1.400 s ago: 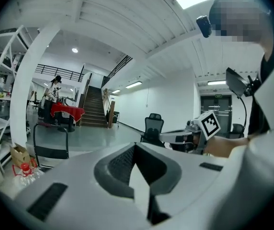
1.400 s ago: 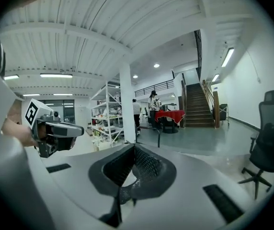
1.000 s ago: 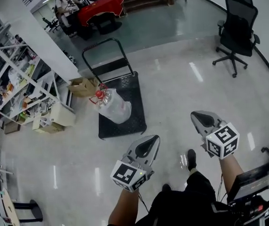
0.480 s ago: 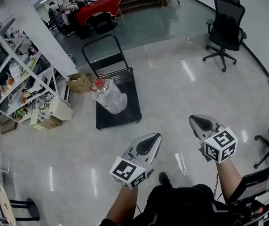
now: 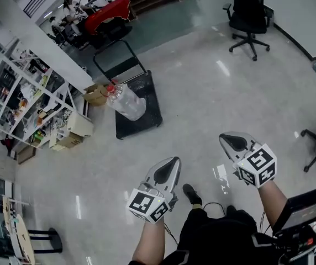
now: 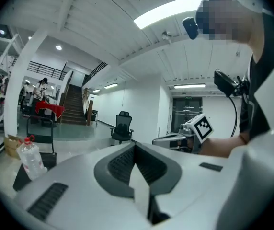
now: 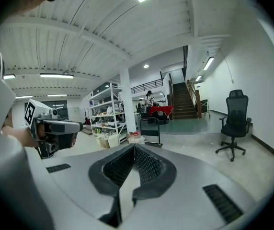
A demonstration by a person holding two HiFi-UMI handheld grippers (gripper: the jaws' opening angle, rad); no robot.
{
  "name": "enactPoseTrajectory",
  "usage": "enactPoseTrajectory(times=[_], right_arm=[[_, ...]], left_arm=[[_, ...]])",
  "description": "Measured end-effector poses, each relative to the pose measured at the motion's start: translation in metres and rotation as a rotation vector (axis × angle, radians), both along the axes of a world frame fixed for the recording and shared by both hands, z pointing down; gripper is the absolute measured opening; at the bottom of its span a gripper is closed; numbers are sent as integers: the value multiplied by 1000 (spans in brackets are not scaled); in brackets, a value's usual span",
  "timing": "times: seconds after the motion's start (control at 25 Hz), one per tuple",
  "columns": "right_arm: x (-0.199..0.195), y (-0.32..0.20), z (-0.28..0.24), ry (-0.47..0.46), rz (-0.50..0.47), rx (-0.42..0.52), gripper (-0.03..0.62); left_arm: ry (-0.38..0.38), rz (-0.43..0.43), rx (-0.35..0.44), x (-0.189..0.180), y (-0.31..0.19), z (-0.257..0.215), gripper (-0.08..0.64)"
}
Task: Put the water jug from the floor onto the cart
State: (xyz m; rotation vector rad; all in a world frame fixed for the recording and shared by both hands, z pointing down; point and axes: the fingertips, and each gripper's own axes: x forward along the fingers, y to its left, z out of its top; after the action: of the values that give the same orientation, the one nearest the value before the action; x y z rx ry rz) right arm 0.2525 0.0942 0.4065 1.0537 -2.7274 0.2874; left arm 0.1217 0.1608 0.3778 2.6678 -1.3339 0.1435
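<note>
One shelf rack left of cart. Water jug on cart deck, red cap toward handle end. Left gripper and right gripper well apart from cart, on person's side; both jaws together, nothing between. Office chair far right of cart.

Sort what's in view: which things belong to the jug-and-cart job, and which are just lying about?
Job: water jug, standing on the cart; left gripper and right gripper, both shut and empty.
Lying about: office chair, shelves, cardboard box, red table.
</note>
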Motion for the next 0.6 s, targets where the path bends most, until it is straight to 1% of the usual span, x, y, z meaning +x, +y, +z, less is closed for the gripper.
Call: enactPoseTrajectory(times=[0.12, 0.2, 0.36, 0.52, 0.6], right_arm=[[29, 47, -2, -19, -8, -4, 2], [32, 78, -10, -31, -19, 3, 3], [14, 135, -29, -43, -41, 37, 2], [1, 198, -31, -44, -47, 62, 2], [-9, 234, -28, -38, -41, 72, 2]], left_arm=[[-12, -31, -6, 25, 54, -8, -6], [-34, -37, 10, 31, 90, -18, -6], [-32, -48, 24, 21, 152, -30, -6], [-39, -32, 41, 17, 218, -21, -6], [-30, -34, 51, 6, 253, -17, -6]])
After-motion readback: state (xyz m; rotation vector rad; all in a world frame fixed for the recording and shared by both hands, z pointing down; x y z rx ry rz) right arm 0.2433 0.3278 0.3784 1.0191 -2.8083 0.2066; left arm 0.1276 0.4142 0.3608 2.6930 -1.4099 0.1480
